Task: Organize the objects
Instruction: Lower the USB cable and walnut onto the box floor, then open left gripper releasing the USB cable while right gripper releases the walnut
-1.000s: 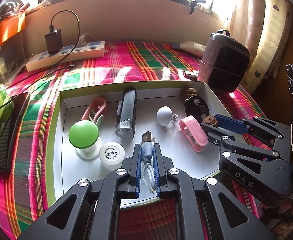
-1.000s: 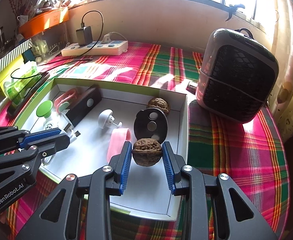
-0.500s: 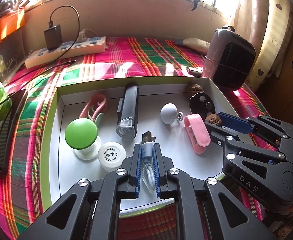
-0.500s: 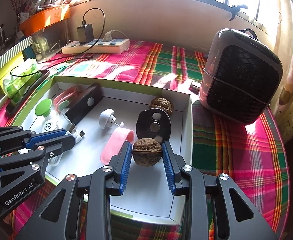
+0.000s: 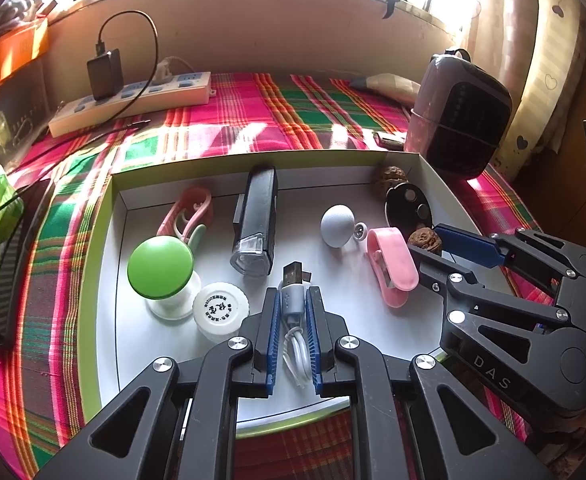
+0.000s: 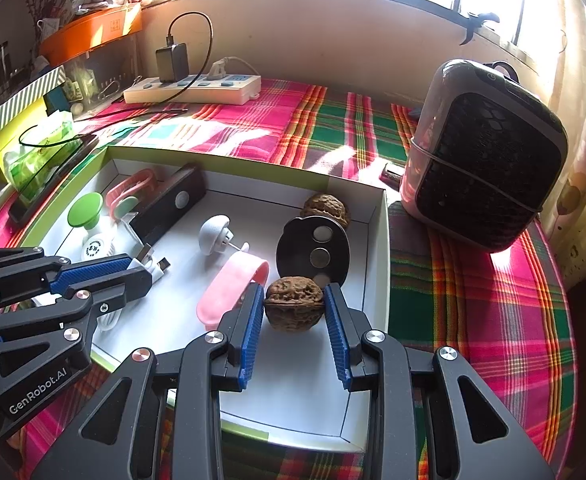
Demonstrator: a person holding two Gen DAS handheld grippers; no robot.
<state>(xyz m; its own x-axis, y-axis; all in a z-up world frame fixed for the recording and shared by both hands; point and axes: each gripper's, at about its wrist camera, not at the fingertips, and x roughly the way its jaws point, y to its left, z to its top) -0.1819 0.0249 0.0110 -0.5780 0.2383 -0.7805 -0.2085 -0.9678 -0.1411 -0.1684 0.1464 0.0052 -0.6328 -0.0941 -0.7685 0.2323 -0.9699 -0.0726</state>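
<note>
Walnut [image 6: 293,304]: clamped in right gripper [image 6: 295,308], angled down over tray [image 6: 375,240].
USB cable [image 5: 293,300]: clamped in left gripper [image 5: 293,308].
Right view only: second walnut [image 6: 327,206] unobstructed.

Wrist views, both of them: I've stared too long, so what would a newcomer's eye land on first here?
Probably the walnut pinched between the right gripper's blue pads, over the white tray's near right corner. Next, the left gripper clamped on a white USB cable at the tray's front edge. Beyond that, the green-capped bottle at the tray's left and the dark heater on the plaid cloth to the right.
</note>
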